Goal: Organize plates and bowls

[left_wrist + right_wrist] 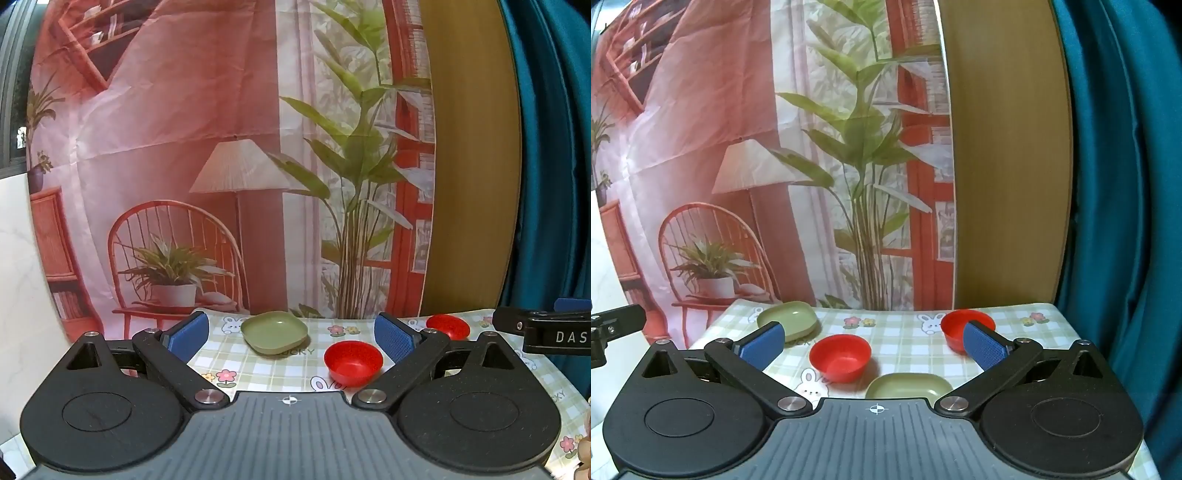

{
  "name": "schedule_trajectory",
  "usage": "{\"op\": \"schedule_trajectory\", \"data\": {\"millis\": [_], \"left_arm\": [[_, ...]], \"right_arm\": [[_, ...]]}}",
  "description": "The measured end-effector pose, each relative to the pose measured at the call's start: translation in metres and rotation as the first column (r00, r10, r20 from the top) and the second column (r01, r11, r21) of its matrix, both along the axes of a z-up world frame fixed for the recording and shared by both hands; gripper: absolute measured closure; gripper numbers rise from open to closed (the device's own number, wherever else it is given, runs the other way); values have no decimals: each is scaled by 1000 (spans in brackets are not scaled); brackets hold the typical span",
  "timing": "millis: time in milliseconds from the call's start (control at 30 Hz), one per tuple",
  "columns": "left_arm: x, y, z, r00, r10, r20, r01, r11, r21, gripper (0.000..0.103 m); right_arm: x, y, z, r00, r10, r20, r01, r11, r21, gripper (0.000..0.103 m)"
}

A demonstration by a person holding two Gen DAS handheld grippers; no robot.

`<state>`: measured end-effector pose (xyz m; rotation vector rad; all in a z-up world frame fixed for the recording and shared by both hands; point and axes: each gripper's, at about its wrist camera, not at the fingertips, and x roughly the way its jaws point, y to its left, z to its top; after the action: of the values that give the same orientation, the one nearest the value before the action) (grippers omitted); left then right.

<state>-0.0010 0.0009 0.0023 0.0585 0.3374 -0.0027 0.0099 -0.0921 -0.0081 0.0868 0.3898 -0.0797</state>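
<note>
Bowls, two red (839,357) (960,326), sat with green plates (786,320) (908,386) on the desk (905,339); left tongs (291,332) and right tongs (873,341) spread, empty.

Printed backdrop cloth (184,147) with pink wall, pleated lamp, red wicker chair, potted plants and red-framed window, creased and hung behind the surface (905,343) in green plaid with rabbits and flowers, wooden panel (1004,166) beside it, teal curtain (1126,184) at right

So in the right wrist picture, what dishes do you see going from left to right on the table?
Far green plate → middle red bowl → near green plate → far red bowl.
</note>
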Motion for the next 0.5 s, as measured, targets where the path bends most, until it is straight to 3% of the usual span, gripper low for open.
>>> {"op": "schedule_trajectory", "data": {"millis": [500], "left_arm": [[0,-2,0,1000,-3,3,3,1000,0,5]], "right_arm": [[-1,0,1,1000,-1,3,1,1000,-1,0]]}}
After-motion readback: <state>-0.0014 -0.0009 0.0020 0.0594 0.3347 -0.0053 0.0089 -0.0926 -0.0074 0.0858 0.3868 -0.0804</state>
